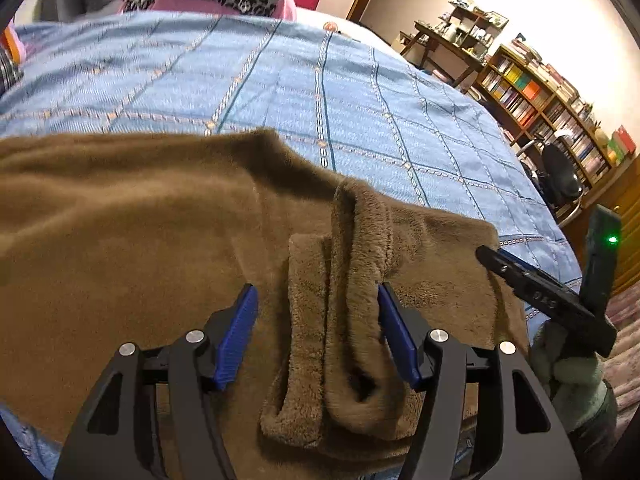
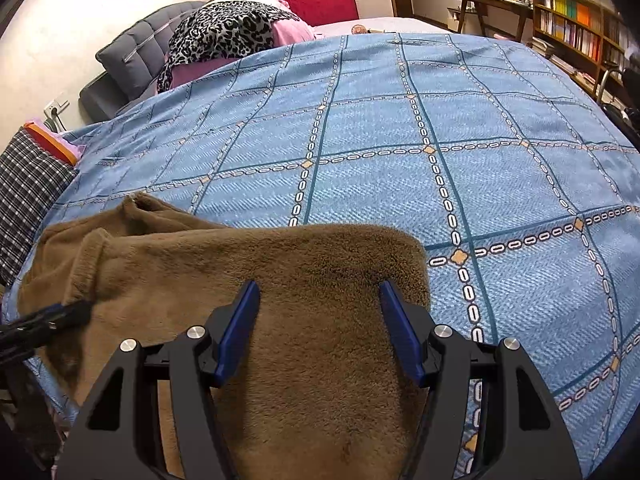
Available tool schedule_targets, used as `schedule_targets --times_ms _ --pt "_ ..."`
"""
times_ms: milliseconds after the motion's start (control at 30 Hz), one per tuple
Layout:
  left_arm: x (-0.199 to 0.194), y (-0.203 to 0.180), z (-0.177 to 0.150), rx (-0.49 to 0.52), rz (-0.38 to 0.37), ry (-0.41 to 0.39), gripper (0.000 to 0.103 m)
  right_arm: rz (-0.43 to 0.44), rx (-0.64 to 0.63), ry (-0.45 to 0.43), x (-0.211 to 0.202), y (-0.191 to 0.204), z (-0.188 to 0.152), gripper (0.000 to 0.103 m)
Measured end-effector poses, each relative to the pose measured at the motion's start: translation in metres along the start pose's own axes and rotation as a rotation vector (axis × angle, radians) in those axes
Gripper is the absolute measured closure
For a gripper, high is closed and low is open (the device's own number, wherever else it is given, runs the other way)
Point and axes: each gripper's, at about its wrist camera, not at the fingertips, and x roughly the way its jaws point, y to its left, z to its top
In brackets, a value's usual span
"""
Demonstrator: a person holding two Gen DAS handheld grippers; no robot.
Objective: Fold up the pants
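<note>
The left tool (image 1: 318, 300) stands with its blue pads apart; a bunched ridge of the brown fleece pants (image 1: 120, 220) rises between them, brushing the right pad while the left pad is clear of it. The right tool (image 2: 319, 300) hangs spread over the pants' flat right end, gripping nothing. The pants lie along the near edge of the blue checked bedspread (image 2: 380, 128). Beyond the pants, at the bed's far end, lies a leopard-print cloth (image 2: 224, 28).
</note>
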Motion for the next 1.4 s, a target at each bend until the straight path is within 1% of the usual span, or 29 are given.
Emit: schedule_targets --times_ms 200,267,400,467,667,833,933,1000,1100,1167,1333,1400 --pt "-0.017 -0.002 0.01 -0.013 0.019 -0.066 0.042 -0.032 -0.028 -0.001 0.009 0.004 -0.003 0.037" --pt "-0.021 0.003 0.012 -0.019 0.047 -0.072 0.042 -0.046 -0.045 -0.004 0.012 0.006 -0.003 0.036" --pt "-0.025 0.032 0.009 -0.09 0.105 -0.077 0.042 -0.079 -0.08 -0.014 0.015 0.011 -0.007 0.036" --pt "-0.031 0.054 0.003 -0.15 0.143 -0.079 0.042 -0.087 -0.086 -0.016 0.016 0.012 -0.008 0.035" --pt "-0.065 0.123 -0.015 -0.322 0.226 -0.136 0.042 -0.093 -0.081 -0.014 0.015 0.013 -0.007 0.035" --pt "-0.095 0.163 -0.028 -0.411 0.285 -0.183 0.042 -0.113 -0.077 -0.012 0.012 0.016 -0.007 0.035" --pt "-0.106 0.182 -0.034 -0.463 0.315 -0.177 0.042 -0.133 -0.077 -0.005 0.011 0.018 -0.006 0.035" --pt "-0.11 0.191 -0.036 -0.478 0.342 -0.172 0.042 -0.149 -0.075 -0.001 0.01 0.02 -0.004 0.035" --pt "-0.118 0.205 -0.04 -0.511 0.36 -0.181 0.042 -0.165 -0.063 -0.002 0.007 0.021 -0.004 0.035" --pt "-0.124 0.216 -0.044 -0.553 0.383 -0.193 0.042 -0.167 -0.044 -0.006 0.003 0.022 -0.005 0.035" --pt "-0.133 0.237 -0.051 -0.618 0.387 -0.21 0.042 -0.173 -0.02 -0.029 -0.009 0.025 -0.007 0.035" --pt "-0.134 0.244 -0.052 -0.637 0.405 -0.215 0.042 -0.178 -0.019 -0.048 -0.016 0.029 -0.008 0.035"
